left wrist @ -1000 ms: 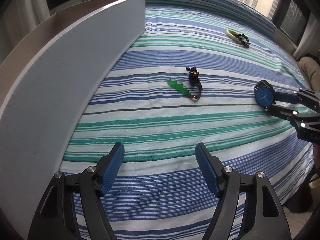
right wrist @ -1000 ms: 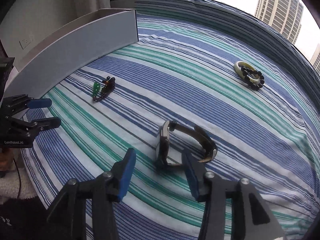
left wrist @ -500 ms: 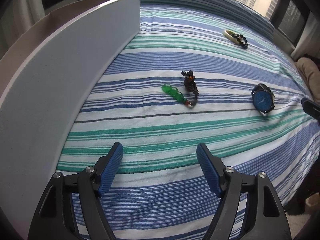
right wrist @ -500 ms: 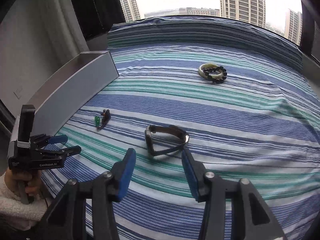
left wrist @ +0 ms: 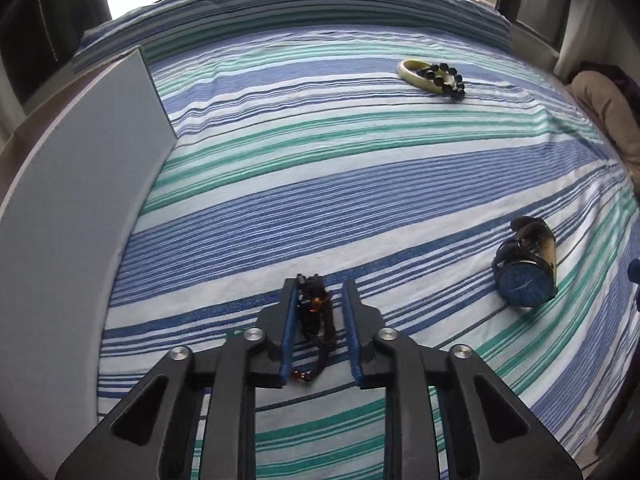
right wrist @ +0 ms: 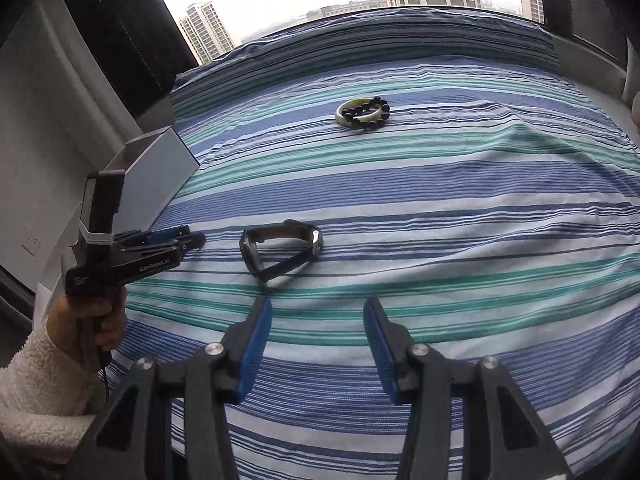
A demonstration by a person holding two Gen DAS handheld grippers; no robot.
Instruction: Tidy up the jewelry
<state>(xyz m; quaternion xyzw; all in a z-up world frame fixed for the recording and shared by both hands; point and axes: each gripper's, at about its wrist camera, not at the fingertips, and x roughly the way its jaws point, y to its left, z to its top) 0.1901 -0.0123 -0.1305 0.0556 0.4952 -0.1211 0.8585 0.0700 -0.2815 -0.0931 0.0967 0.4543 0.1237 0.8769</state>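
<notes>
The left gripper point(left wrist: 319, 320) sits low on the striped bedspread point(left wrist: 320, 184), its blue fingers point(left wrist: 289, 332) narrowed around a dark beaded bracelet point(left wrist: 316, 314). The left pad lies against the beads and the right pad stands just beside them, so whether the grip is complete cannot be told. A bit of green shows by the left finger. To the right, a blue-faced watch point(left wrist: 524, 274) lies on its side on the bed. On the left a grey open box point(left wrist: 80, 208) stands along the bed edge. Farther back, a pale bangle point(left wrist: 418, 74) rests touching a ring of black beads point(left wrist: 450, 80).

The right gripper point(right wrist: 318, 340) hovers above the bed with its fingers point(right wrist: 256, 344) spread wide and nothing between them, the watch lying beyond them.
</notes>
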